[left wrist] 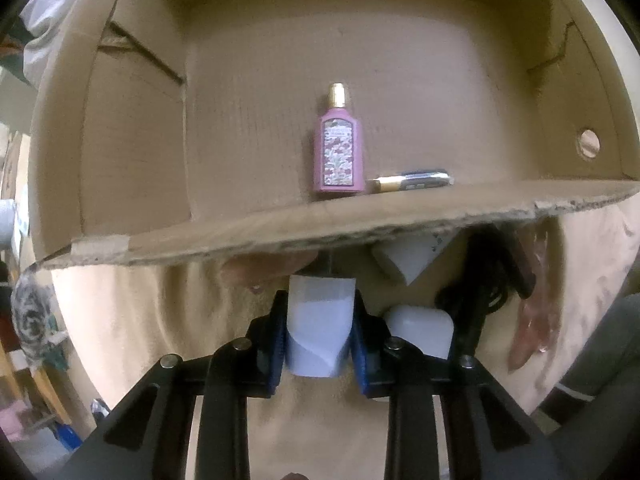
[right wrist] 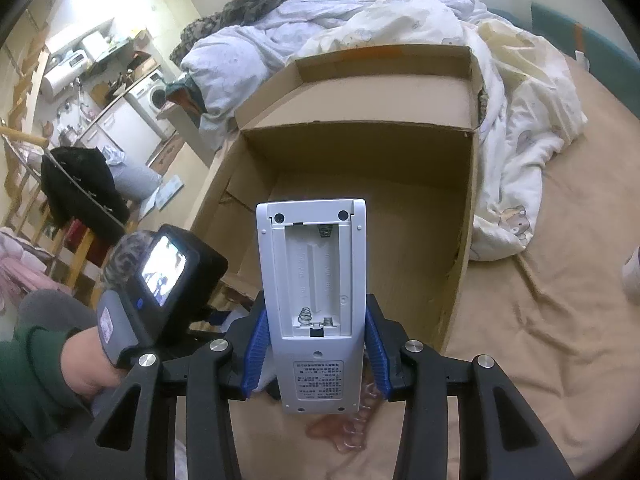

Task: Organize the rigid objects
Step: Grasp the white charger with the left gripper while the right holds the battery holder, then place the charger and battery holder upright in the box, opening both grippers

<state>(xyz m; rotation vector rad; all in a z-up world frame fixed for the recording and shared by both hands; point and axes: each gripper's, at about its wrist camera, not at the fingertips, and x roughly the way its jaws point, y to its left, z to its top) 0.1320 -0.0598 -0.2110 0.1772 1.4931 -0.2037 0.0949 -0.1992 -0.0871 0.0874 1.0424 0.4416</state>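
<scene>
White remote (right wrist: 316,300), back up, clenched in the raised right tool (right wrist: 316,364); downward-pointing left tool (left wrist: 319,340) grips a white piece (left wrist: 320,320)

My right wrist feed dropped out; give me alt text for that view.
The right gripper is shut on a white remote, its open, empty battery bay facing the camera. Beyond it, an open cardboard box sits on a tan bed.

rumpled duvet (right wrist: 400,16), washing machine (right wrist: 157,94), tan bedsheet (right wrist: 560,340)
</scene>
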